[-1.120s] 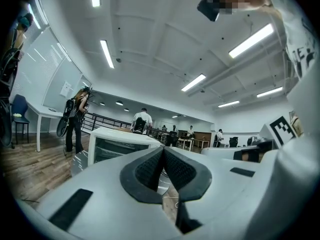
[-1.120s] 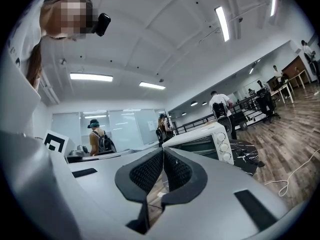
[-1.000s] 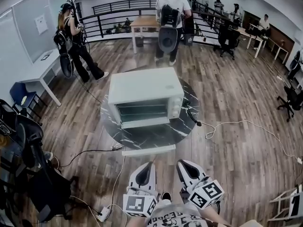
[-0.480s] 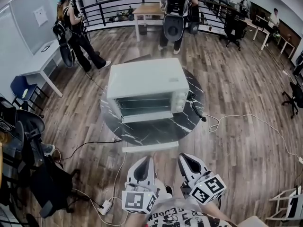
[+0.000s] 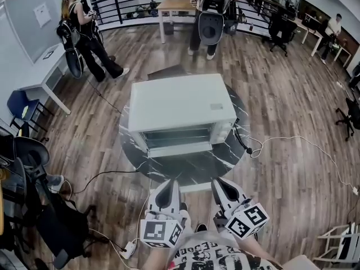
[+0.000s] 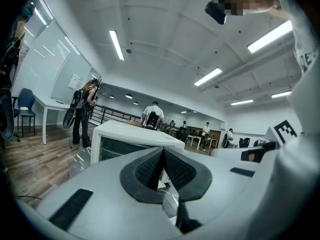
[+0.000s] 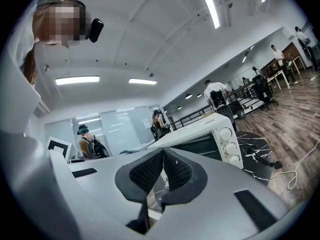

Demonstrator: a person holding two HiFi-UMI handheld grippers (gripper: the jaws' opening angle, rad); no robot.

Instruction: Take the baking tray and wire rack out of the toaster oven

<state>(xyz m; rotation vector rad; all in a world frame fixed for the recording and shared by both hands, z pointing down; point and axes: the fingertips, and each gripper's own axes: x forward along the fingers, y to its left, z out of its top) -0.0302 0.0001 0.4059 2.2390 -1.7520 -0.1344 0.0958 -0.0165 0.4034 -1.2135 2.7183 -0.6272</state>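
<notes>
A white toaster oven (image 5: 181, 112) stands on a round black marble table (image 5: 183, 165), its glass door facing me and closed. The tray and rack inside cannot be made out. The oven also shows ahead in the left gripper view (image 6: 132, 140) and, with its three knobs, in the right gripper view (image 7: 210, 139). My left gripper (image 5: 167, 189) and right gripper (image 5: 223, 187) are held side by side below the table's near edge, short of the oven. Both are shut with nothing between the pads (image 6: 162, 166) (image 7: 163, 169).
A black power cord (image 5: 243, 142) runs off the table's right side, and a white cable (image 5: 304, 145) lies on the wooden floor. A power strip (image 5: 126, 249) sits by my feet. People stand at the back left (image 5: 84, 35) and back centre (image 5: 211, 16). Chairs and bags crowd the left (image 5: 34, 190).
I have moved toward the table; the oven and table are larger and nearer in the head view. Both grippers went forward with me and stayed shut.
</notes>
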